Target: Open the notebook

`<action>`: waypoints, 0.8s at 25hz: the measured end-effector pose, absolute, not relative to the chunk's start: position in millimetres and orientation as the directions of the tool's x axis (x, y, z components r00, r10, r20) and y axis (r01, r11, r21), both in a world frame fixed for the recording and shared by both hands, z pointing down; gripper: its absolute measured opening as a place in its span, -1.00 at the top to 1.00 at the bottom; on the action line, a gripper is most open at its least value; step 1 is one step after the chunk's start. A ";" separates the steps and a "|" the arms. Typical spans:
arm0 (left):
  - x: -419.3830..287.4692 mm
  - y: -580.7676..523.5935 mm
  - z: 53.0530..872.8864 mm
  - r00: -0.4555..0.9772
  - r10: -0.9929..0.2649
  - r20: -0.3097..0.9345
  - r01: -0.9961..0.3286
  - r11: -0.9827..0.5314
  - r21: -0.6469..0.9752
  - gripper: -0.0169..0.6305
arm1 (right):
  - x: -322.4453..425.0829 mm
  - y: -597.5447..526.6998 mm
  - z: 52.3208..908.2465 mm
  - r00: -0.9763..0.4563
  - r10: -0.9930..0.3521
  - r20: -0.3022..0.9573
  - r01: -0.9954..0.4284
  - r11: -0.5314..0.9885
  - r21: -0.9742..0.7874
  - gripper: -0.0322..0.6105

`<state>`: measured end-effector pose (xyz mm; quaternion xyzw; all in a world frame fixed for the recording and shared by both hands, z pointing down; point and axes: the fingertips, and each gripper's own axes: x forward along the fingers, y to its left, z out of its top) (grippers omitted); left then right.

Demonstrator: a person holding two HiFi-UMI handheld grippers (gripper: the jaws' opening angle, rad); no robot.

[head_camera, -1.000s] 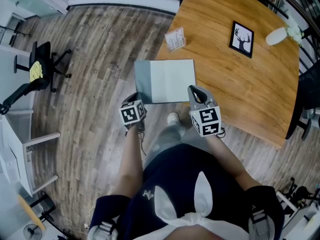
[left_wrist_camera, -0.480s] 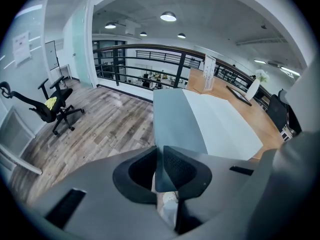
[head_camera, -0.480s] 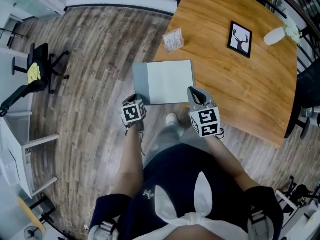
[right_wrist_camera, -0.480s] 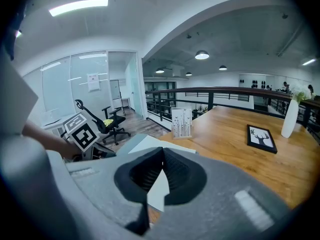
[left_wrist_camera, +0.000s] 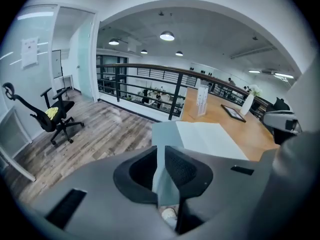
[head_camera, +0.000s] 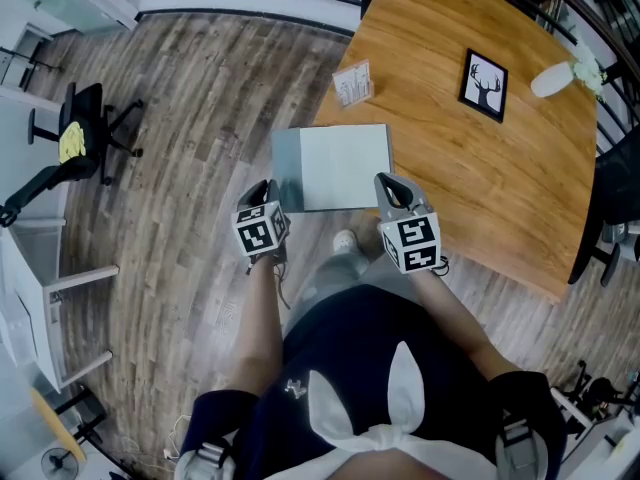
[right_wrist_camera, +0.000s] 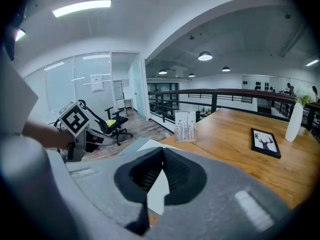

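The notebook (head_camera: 345, 163) lies flat on the near corner of the wooden tabletop (head_camera: 450, 178), and its left part hangs out over the floor (head_camera: 200, 98). It is pale, with a darker grey band down its left side. The right tool (head_camera: 386, 181) pinches the near right corner, jaws almost together on the pale sheet. The left tool (head_camera: 264, 188) has just been easing its jaws apart. The grey near-left corner fills their narrow gap, touching both pads.

Farther along the tabletop stand a small printed card (head_camera: 351, 81), a framed deer picture (head_camera: 485, 82) and a white vase (head_camera: 553, 76), all apart from the notebook. An office chair (head_camera: 75, 133) sits on the floor to the left.

Since a second ago the left tool has shifted a little up and leftward, while the notebook and the right tool have kept their places.
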<state>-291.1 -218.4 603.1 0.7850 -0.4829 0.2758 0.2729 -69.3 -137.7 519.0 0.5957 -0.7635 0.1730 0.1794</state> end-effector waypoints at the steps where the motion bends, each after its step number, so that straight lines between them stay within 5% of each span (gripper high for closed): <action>1: -287.4 -218.2 594.4 0.394 -0.618 0.681 -0.904 -0.394 0.165 0.78 | -70.4 -138.5 517.1 -0.229 -0.849 0.476 -0.971 0.234 -0.049 0.90; 20: -207.1 -191.7 508.2 0.596 -0.624 0.505 -0.784 -0.587 0.202 0.90 | -85.4 -145.6 490.6 -0.286 -0.855 0.432 -0.956 0.284 -0.071 0.91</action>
